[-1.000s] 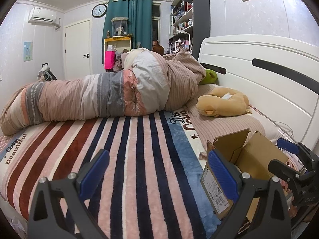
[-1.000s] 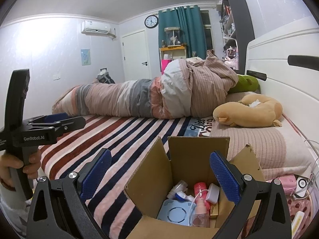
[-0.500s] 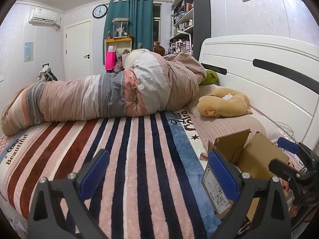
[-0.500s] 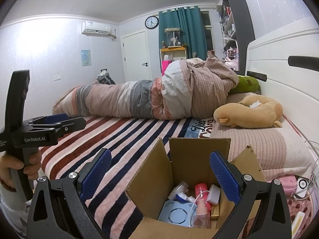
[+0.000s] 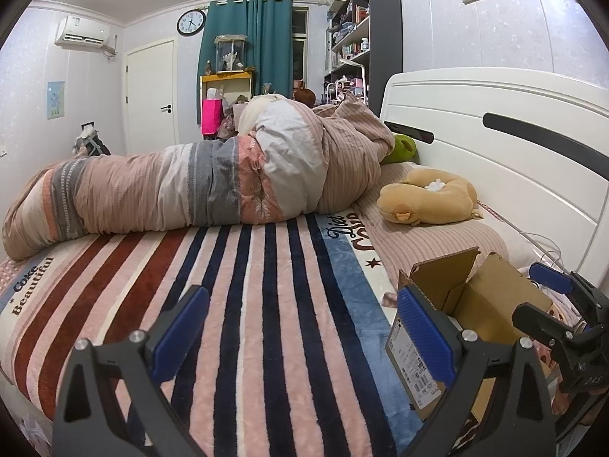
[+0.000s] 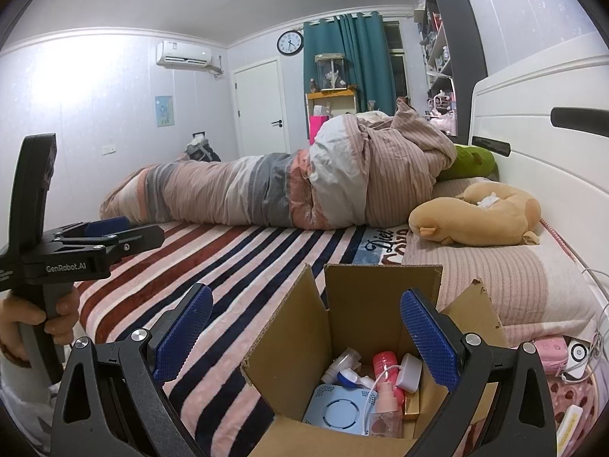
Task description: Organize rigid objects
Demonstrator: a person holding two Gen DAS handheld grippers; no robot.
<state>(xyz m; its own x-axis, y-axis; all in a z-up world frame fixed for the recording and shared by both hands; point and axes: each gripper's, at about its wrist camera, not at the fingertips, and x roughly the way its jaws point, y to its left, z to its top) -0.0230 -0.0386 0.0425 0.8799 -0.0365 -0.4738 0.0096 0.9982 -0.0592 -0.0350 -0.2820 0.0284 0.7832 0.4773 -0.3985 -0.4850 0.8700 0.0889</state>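
Observation:
An open cardboard box (image 6: 365,304) stands on the striped blanket near the pillow end; it also shows in the left wrist view (image 5: 491,304). Inside lie a light blue device (image 6: 338,405), a red-pink bottle (image 6: 384,361), a small spray bottle (image 6: 384,407) and white caps. My right gripper (image 6: 304,337) is open and empty, held just above the box's near side. My left gripper (image 5: 302,333) is open and empty over the blanket, left of the box; it also shows in the right wrist view (image 6: 110,232). The right gripper shows at the right edge of the left wrist view (image 5: 552,297).
A rolled quilt (image 5: 198,186) lies across the far side of the bed. A tan plush (image 5: 430,198) and a green plush (image 5: 403,148) rest by the white headboard (image 5: 495,144). Pink gadgets and cables (image 6: 552,354) lie right of the box.
Both grippers have drifted slightly; the views are almost the same. Nothing was taken or let go.

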